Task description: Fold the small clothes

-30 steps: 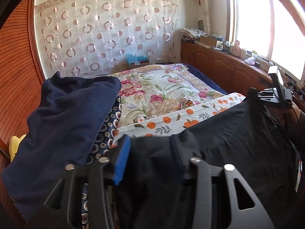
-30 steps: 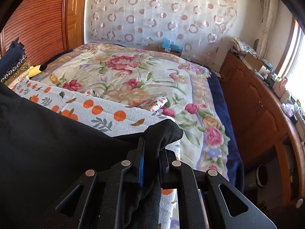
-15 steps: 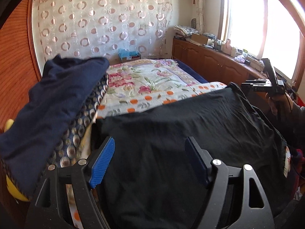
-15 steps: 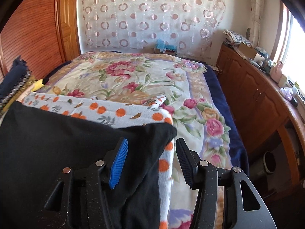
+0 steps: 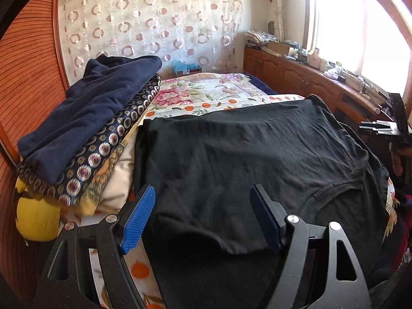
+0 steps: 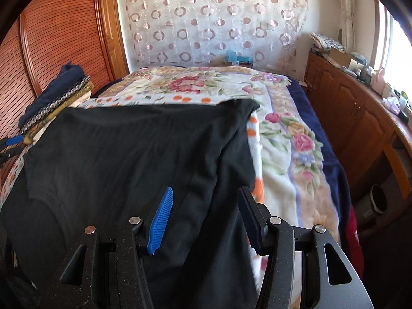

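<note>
A: Bedroom with a floral bed point(image 6: 288, 139), wooden doors in the left of both frames, a circle-pattern curtain point(image 6: 206, 20) behind. Where is the garment?

B: The black shirt point(image 5: 231, 154) lies spread flat across the near end of the bed, on an orange-dotted cloth point(image 5: 206, 106). It fills the middle and lower part of both views. Its neckline shows in the lower right of the left wrist view.

A: And the grippers?

B: The left gripper point(image 5: 203, 216) stands wide, nothing pressed between the blue pads point(image 5: 139, 216); the near edge of the shirt only lies under them. The right gripper point(image 6: 203, 219) is about half open, also holding nothing, over the shirt's right side. Both have just been opening, and in the frames the cloth is free of the pads. The right one also shows small at the right edge of the left wrist view.

A: Why is it laid so?

B: I think the shirt is spread flat so that a clean fold can begin; open jaws suit a new grasp at an edge or a sleeve.

A: And the pile in the upper left?

B: A navy garment point(image 5: 85, 108) lies on a patterned one point(image 5: 103, 154), on a yellow pillow point(image 5: 36, 221). It looks like finished pieces put aside, so the folding space stays free, but this is my guess
</note>
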A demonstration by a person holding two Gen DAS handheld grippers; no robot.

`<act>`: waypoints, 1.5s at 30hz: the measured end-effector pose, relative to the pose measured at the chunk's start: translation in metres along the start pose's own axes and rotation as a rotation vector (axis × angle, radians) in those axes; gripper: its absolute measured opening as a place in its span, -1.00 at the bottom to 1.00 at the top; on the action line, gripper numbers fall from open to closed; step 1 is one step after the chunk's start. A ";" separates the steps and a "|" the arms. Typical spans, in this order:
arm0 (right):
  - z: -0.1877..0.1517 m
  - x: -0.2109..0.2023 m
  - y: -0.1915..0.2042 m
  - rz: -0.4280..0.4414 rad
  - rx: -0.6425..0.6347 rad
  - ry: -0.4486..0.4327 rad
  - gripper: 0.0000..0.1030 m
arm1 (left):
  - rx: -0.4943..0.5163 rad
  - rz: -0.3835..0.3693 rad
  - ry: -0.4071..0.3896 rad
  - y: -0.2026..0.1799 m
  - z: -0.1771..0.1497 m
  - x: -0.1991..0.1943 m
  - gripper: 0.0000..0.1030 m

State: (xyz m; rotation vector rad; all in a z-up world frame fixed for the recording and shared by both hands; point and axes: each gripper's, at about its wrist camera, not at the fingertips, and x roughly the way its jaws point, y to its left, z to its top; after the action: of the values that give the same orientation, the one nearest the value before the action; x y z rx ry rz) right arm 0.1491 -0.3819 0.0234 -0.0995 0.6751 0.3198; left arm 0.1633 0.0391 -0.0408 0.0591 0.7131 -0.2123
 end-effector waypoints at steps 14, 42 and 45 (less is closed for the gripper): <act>-0.025 -0.018 0.018 0.011 -0.005 -0.007 0.06 | -0.094 0.046 0.008 -0.008 -0.028 -0.015 0.49; -0.024 0.009 0.025 0.014 0.034 0.041 0.06 | -0.207 -0.050 0.028 0.040 -0.027 0.009 0.04; -0.025 0.011 0.025 0.013 0.034 0.044 0.06 | -0.207 -0.041 0.001 0.038 -0.025 0.002 0.04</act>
State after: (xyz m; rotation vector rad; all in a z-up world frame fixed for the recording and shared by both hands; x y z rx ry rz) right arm 0.1343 -0.3602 -0.0033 -0.0702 0.7249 0.3195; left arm 0.1567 0.0793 -0.0616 -0.1525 0.7341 -0.1767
